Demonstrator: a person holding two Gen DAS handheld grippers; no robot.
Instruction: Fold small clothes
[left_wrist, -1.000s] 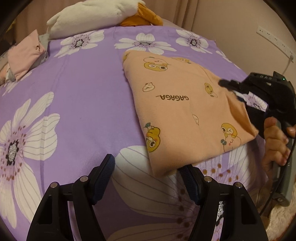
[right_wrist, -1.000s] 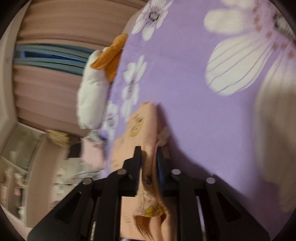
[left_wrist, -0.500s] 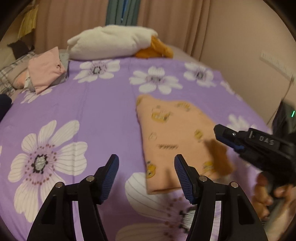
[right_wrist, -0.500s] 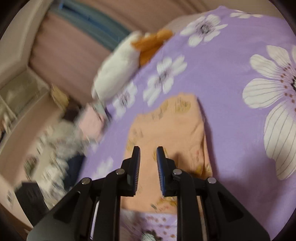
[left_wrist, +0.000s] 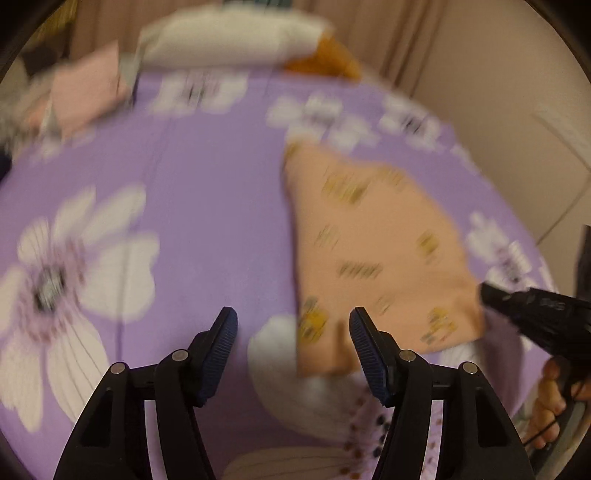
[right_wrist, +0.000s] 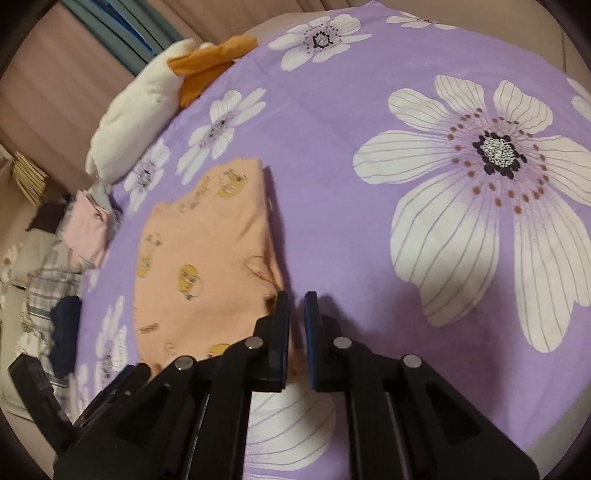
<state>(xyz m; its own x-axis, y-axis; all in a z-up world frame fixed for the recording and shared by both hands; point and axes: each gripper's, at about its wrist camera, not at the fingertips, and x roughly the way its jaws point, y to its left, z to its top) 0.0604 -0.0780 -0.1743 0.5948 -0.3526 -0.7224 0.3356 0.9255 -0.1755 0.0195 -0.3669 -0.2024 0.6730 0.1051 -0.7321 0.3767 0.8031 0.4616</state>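
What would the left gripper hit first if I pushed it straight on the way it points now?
Likely the near corner of the folded peach garment lying on the purple bedsheet; the left gripper stands open, though blur leaves depth uncertain.

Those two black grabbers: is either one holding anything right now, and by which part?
Neither. The left gripper is open and the right gripper nearly closed, both empty above the folded peach shirt.

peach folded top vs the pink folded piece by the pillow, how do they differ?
Colour and print: the peach folded top carries yellow cartoon figures; the pink folded piece looks plain. Place: the peach top lies alone, mid-bed, on the purple floral sheet; the pink piece sits at the bed's edge on a heap of other clothes. Size: the peach top shows a larger folded area. Both are folded, and neither is held.
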